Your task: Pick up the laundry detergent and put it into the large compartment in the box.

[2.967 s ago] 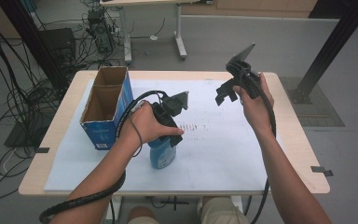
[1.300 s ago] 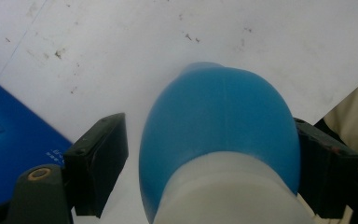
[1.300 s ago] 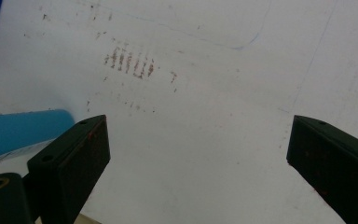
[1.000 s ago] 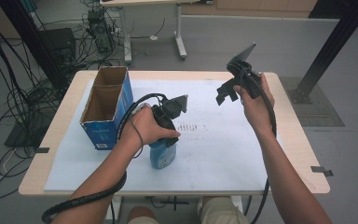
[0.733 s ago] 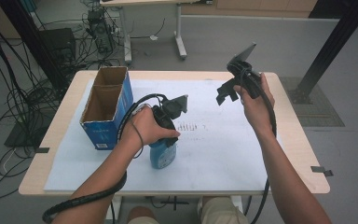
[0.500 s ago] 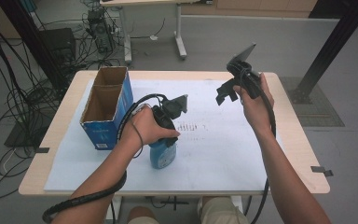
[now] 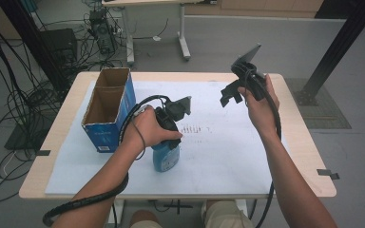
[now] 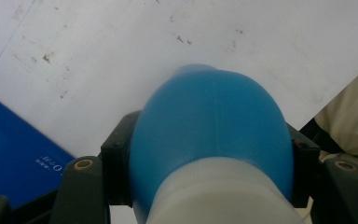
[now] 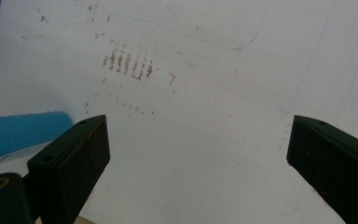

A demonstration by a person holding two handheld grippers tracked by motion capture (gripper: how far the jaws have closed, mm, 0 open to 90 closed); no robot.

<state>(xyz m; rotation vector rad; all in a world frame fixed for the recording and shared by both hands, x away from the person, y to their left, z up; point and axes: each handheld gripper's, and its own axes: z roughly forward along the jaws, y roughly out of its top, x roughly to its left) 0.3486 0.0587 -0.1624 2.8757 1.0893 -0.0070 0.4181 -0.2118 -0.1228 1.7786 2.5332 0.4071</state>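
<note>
Your left gripper [image 8: 209, 196] has just closed its jaws and now clamps the blue bottle [image 8: 212, 140], one pad on each flank of the body, with the white sheet [image 8: 121, 56] below. Keep the squeeze steady and lift straight up so the bottle does not twist. Your right gripper [image 9: 198, 158] hangs wide and empty, well apart; hold it clear. The box [image 7: 108, 114] stands just beside the left gripper.

Hiding upper blue bottle [image 7: 165, 156] behind left hand [image 7: 147, 128] in high view | cropping bottle base at bottom edge in left gripper view | blurring print on blue box [image 7: 105, 121], staying unreadable | cutting right gripper [image 9: 198, 154] jaw at right edge
</note>
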